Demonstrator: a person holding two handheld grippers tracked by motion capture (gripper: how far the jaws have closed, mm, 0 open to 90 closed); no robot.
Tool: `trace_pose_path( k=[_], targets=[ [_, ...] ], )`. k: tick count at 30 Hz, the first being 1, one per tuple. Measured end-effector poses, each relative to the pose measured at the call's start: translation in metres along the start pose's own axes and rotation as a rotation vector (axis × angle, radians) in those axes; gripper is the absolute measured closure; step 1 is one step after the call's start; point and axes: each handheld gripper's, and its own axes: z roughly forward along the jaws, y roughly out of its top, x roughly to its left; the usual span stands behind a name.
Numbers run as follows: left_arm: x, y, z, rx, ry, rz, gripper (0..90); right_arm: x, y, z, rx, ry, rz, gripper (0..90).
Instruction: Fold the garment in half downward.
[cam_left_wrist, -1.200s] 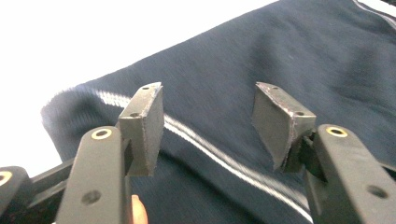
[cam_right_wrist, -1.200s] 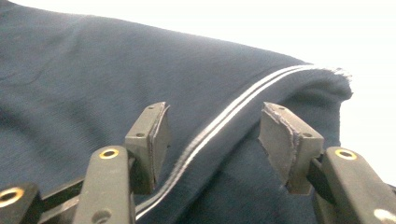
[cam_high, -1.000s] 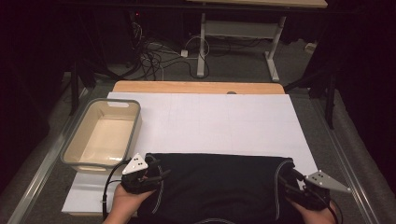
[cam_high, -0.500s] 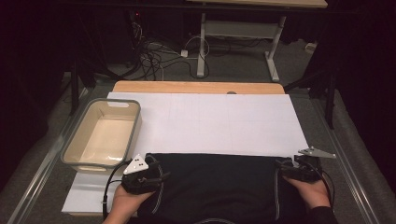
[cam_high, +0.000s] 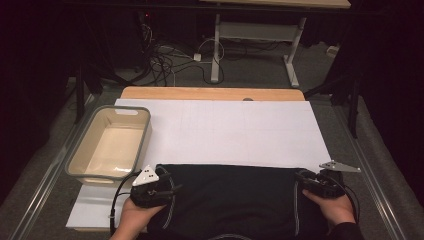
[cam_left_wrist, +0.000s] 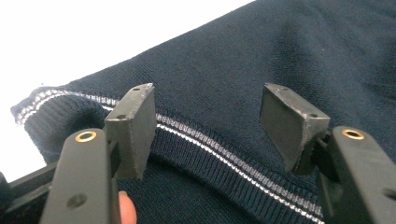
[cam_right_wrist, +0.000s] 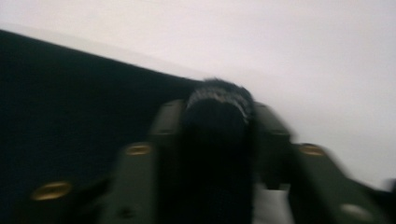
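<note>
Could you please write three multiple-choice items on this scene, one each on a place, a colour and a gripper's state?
1. Where is the tub?
A. left of the garment
B. on the garment
C. right of the garment
2. What colour is the garment?
A. red
B. dark navy with pale stripes
C. yellow
3. How does the left gripper stand?
A. open over the hem
B. clamped on the tub
C. holding paper

Answers: 1 A, the high view shows it at the left edge of the white sheet. 2 B, the knit shows it. 3 A, its jaws stand apart above the fabric.

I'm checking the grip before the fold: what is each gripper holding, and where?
The right gripper pinches the dark sweater at its right corner. The left gripper holds nothing, jaws open over the striped hem.
</note>
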Motion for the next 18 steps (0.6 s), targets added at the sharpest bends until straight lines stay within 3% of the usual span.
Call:
trace_pose_path(
  k=[2, 5, 9, 15, 18],
  targets=[
    [0.0, 0.0, 0.0, 0.0, -0.001, 0.001, 35.2, 0.002, 0.0, 0.001, -0.001, 0.044, -0.003, 72.0],
    [0.0, 0.0, 0.0, -0.004, 0.001, -0.001, 35.2, 0.004, 0.0, 0.001, -0.005, 0.057, -0.016, 76.2],
    [-0.002, 0.001, -0.004, -0.017, 0.009, -0.016, 35.2, 0.006, 0.0, -0.003, -0.041, -0.018, -0.055, 78.3],
    [-0.006, 0.014, -0.02, -0.062, 0.055, 0.029, 35.2, -0.011, -0.001, -0.019, -0.113, -0.055, -0.024, 78.3],
    [-0.003, 0.02, -0.016, -0.058, 0.059, 0.015, 35.2, -0.021, -0.002, -0.03, -0.133, -0.071, -0.013, 78.3]
  ],
)
